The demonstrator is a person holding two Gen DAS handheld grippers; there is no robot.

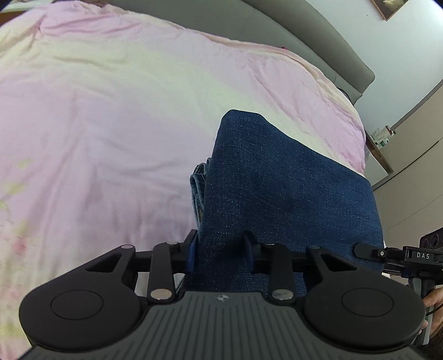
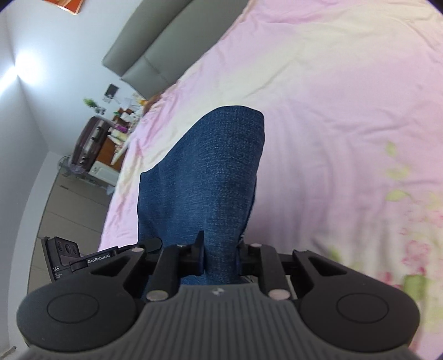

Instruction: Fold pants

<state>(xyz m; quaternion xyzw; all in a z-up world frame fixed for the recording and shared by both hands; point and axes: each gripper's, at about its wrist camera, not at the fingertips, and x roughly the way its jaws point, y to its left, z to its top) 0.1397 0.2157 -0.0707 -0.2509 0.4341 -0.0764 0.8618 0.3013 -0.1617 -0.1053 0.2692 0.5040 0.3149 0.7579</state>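
— What's the left gripper [image 1: 220,253] doing?

— It's clamped down on the pants [image 1: 277,188]. The two black fingers are pulled in close with a thick bunch of dark blue denim pinched between them. A paler fold of the same cloth shows just along the left edge of that bunch.

— And the right gripper [image 2: 220,256]?

— Same story. Its fingers are squeezed onto the pants [image 2: 205,177] too, gripping a narrower band of the fabric. The two grippers sit close side by side; from the left one you can see the right one's black body, marked "DAS", and a bit of the person's hand [image 1: 434,300] behind it.

— Where are the pants, then?

— Held up at the near end by both grippers. From there the denim stretches away over the bed [image 1: 110,110] as one broad strip, its far end rounded. I can't tell for sure whether that far end rests on the cover.

— What's the bed like?

— A pink and cream cover, a little creased, with a flower print toward the near side. A grey padded headboard [image 2: 149,55] runs along the far edge.

— Anything beyond it?

— White walls, a framed picture [image 1: 393,7] high up, and a cluttered wooden nightstand [image 2: 108,146] beside the bed.
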